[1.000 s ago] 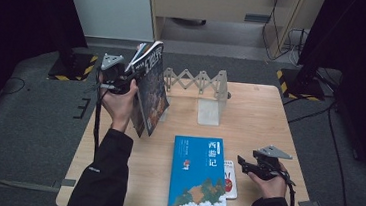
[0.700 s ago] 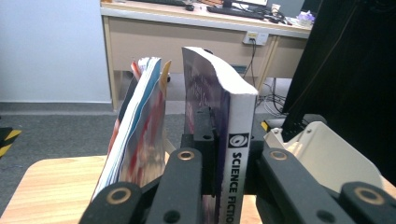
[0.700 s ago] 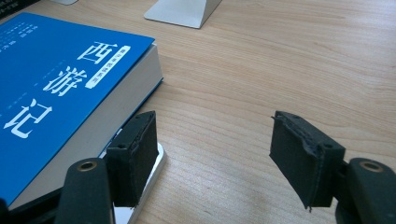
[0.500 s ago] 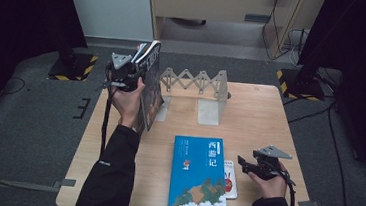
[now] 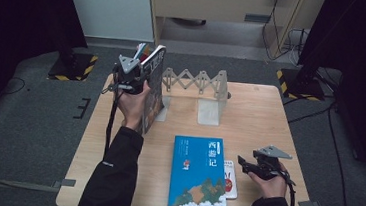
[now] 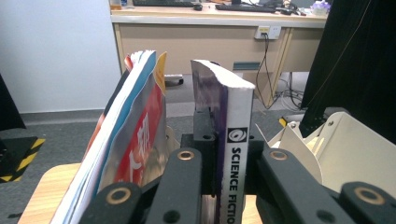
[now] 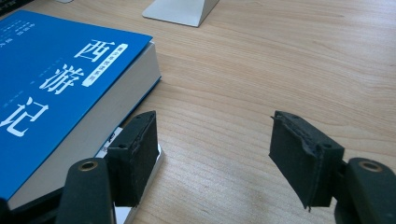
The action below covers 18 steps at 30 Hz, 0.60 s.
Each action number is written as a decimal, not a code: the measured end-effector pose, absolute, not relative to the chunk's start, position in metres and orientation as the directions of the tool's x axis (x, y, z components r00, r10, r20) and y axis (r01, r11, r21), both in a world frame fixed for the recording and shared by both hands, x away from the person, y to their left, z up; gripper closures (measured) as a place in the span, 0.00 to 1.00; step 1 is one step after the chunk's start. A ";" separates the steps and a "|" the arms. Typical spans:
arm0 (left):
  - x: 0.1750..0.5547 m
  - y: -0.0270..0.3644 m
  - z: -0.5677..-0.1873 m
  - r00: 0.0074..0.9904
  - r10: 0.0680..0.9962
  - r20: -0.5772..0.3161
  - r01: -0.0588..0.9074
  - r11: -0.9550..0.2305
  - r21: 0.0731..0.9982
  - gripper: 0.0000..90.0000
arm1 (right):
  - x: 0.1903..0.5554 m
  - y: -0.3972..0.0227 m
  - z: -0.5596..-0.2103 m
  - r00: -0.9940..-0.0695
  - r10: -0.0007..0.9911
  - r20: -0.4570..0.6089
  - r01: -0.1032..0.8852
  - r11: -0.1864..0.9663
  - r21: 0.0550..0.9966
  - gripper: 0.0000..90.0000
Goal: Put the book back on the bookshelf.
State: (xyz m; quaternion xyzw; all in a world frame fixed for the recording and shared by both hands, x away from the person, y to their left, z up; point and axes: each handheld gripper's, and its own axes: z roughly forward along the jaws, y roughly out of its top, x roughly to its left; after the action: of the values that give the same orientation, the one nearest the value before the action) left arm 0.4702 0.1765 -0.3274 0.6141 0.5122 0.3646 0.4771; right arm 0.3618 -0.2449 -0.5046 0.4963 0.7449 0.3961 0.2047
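Note:
My left gripper (image 5: 142,79) is shut on a thick book (image 5: 154,93) and holds it upright over the table's far left, beside the left end of a folding metal book rack (image 5: 198,80). In the left gripper view both jaws clamp the white spine of that book (image 6: 238,107), which reads "SCIENCE FICTION"; my left gripper (image 6: 231,157) has a thin red and blue magazine (image 6: 133,135) leaning just left of it. A blue book (image 5: 199,172) lies flat at the table's front middle. My right gripper (image 5: 242,163) rests open to its right, and between the jaws of my right gripper (image 7: 212,149) is bare wood.
A thin white booklet (image 5: 230,180) sticks out from under the blue book (image 7: 56,79), close to my right gripper's left jaw. The rack's pale bookend (image 5: 210,110) stands at the table's back middle. A pale curved plate (image 6: 345,144) is right of the held book.
My left hand has carried the book to the right, nearer the rack's left end, and the book now stands more upright. The right gripper has stayed still.

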 end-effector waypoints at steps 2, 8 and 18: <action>0.469 0.174 -0.328 0.212 0.977 -0.035 0.282 -0.027 0.959 0.91 | 0.362 -0.245 -0.505 -0.426 0.901 0.084 0.575 0.197 0.794 0.36; 0.465 0.174 -0.326 0.226 0.972 -0.058 0.283 -0.009 0.959 0.91 | 0.362 -0.245 -0.505 -0.425 0.901 0.086 0.577 0.196 0.793 0.36; 0.468 0.172 -0.331 0.219 0.973 -0.072 0.273 0.010 0.962 0.91 | 0.362 -0.245 -0.505 -0.427 0.900 0.085 0.574 0.198 0.795 0.37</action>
State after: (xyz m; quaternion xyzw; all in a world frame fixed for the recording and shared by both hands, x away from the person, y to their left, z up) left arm 0.4677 0.1720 -0.3311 0.6069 0.5132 0.3562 0.4914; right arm 0.3621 -0.2451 -0.5047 0.4941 0.7460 0.3964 0.2056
